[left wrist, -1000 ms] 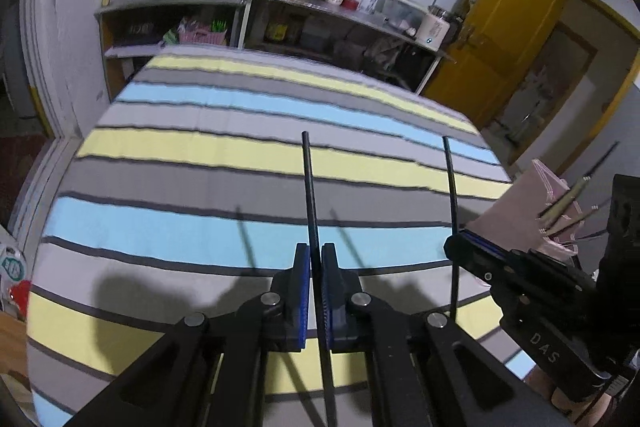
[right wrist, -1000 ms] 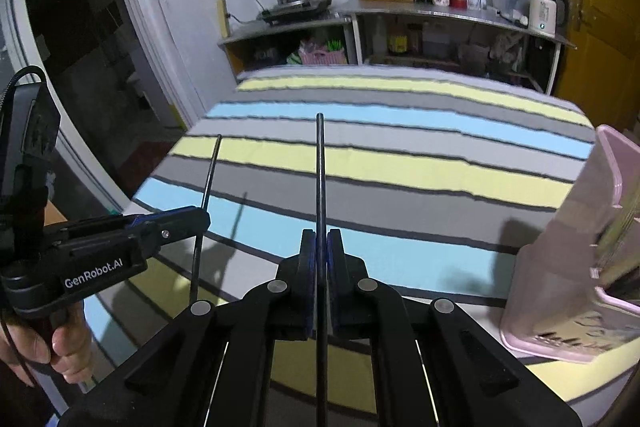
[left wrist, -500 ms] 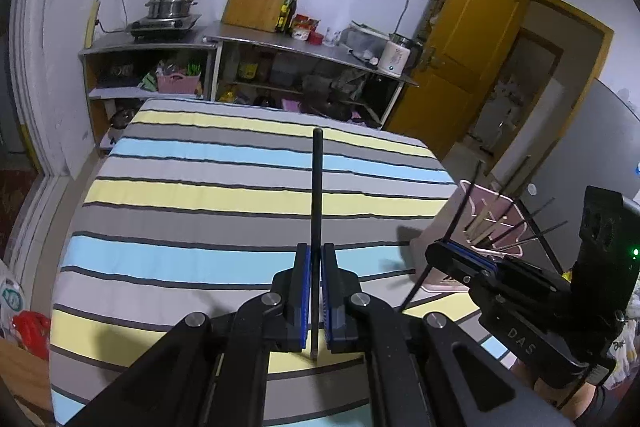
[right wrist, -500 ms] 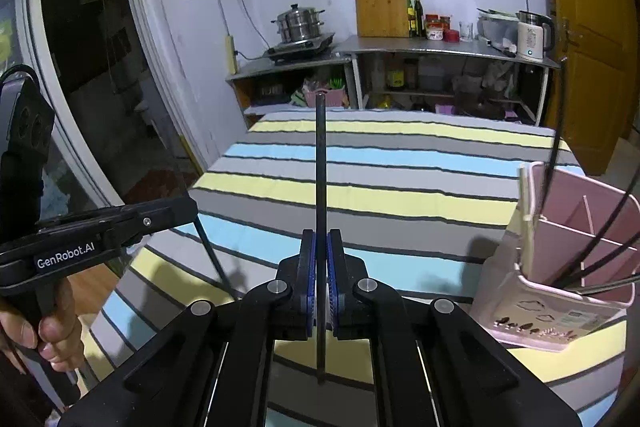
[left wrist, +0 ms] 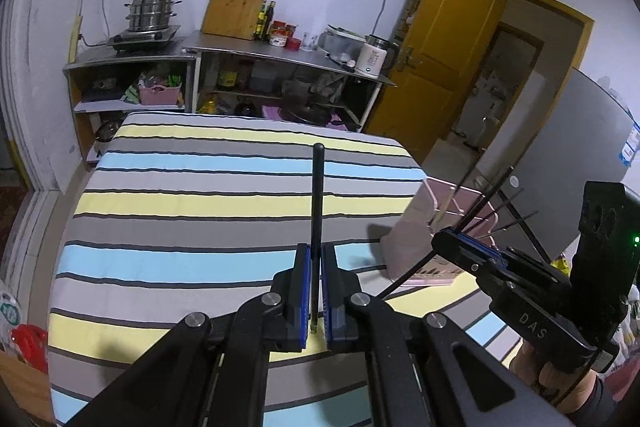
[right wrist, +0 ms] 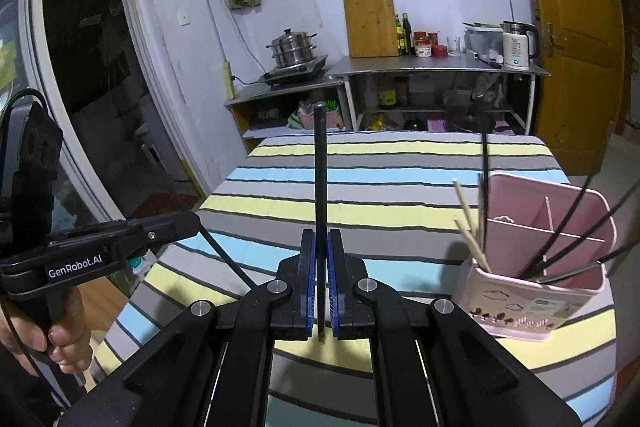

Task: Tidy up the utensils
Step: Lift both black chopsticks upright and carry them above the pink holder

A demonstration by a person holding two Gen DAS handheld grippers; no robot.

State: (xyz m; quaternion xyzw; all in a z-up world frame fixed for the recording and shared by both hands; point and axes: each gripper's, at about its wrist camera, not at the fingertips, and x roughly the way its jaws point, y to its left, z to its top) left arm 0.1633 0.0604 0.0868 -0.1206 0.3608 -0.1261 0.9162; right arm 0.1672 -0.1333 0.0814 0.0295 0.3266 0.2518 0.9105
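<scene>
**Both grippers clamped on black chopsticks above the striped table**

Left wrist view: the left gripper [left wrist: 315,291] has its blue-lined jaws closed on a black chopstick [left wrist: 317,211], which runs straight up from between the pads and ends in a blunt tip over the striped tablecloth [left wrist: 224,195]. To the right in this view, the right gripper [left wrist: 466,247] pinches a second black chopstick [left wrist: 408,277], slanted, with its lower end pointing down toward the cloth and its upper part crossing in front of the pink utensil holder [left wrist: 416,239]. The holder stands on the cloth near the table's right edge, and several thin dark sticks lean out of it toward the right.

Right wrist view: the right gripper [right wrist: 321,291] is closed on its black chopstick [right wrist: 320,187], held nearly upright along the middle of the picture. The pink utensil holder [right wrist: 532,291] sits just to the right of the gripper, upright, with inner dividers showing. Pale wooden chopsticks [right wrist: 468,223] lean out of its near-left compartment, and black chopsticks fan out of the right side. At left, the left gripper [right wrist: 192,227], gripped by a bare hand [right wrist: 48,339], hangs beyond the table's left side with its chopstick [right wrist: 226,259] angled down toward the cloth.

Behind the table stand metal shelves [right wrist: 424,87] with a steamer pot [right wrist: 294,49], a wooden cutting board [right wrist: 370,23] and a white kettle [right wrist: 518,49].
</scene>
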